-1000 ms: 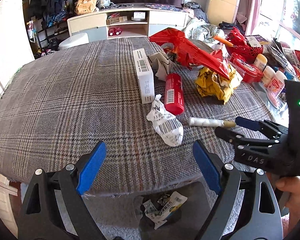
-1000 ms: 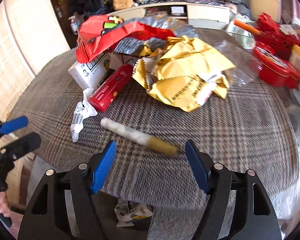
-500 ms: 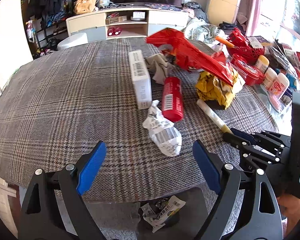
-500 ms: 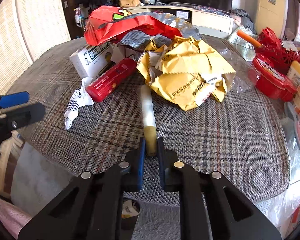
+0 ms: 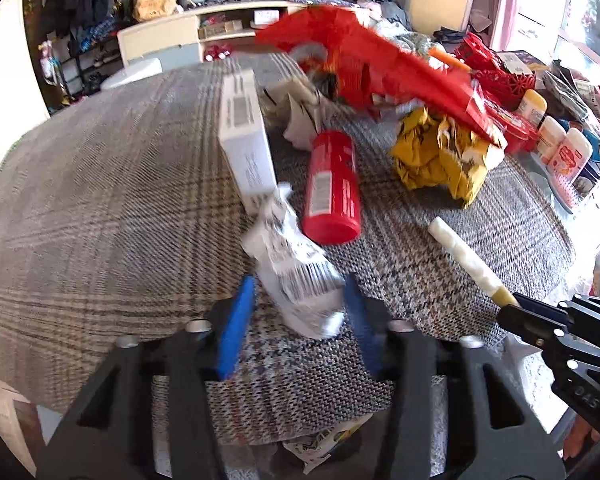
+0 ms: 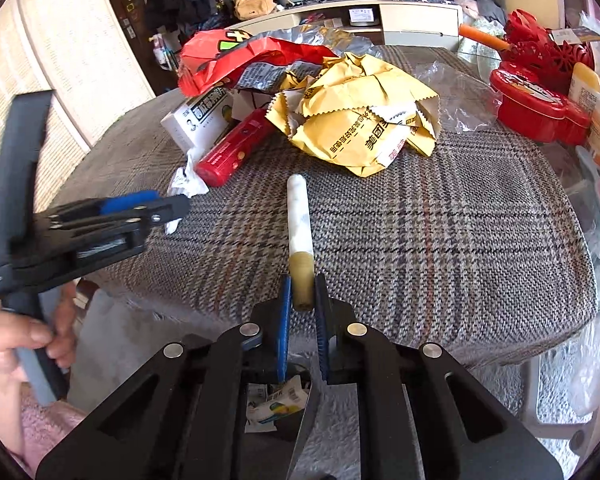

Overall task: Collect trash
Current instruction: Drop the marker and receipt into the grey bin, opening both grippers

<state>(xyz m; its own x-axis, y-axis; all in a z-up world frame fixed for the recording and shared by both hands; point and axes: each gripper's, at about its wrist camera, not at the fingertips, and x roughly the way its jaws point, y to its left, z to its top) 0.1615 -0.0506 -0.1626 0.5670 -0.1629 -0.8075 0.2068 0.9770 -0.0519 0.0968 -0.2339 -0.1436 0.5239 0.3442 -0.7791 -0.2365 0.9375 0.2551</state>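
My right gripper is clenched on the tan end of the white stick; its long axis runs straight fwd from the jaws, low over the plaid cloth. My left gripper is released, pads on both sides of the crumpled receipt wrapper, not touching yet I think. Paper is soft and thin, stick is rigid and smooth.

A lived-in home living room: a low TV cabinet along the far wall, clothes heaped on a rack, and a cloth-covered dining table strewn with snack wrappers.
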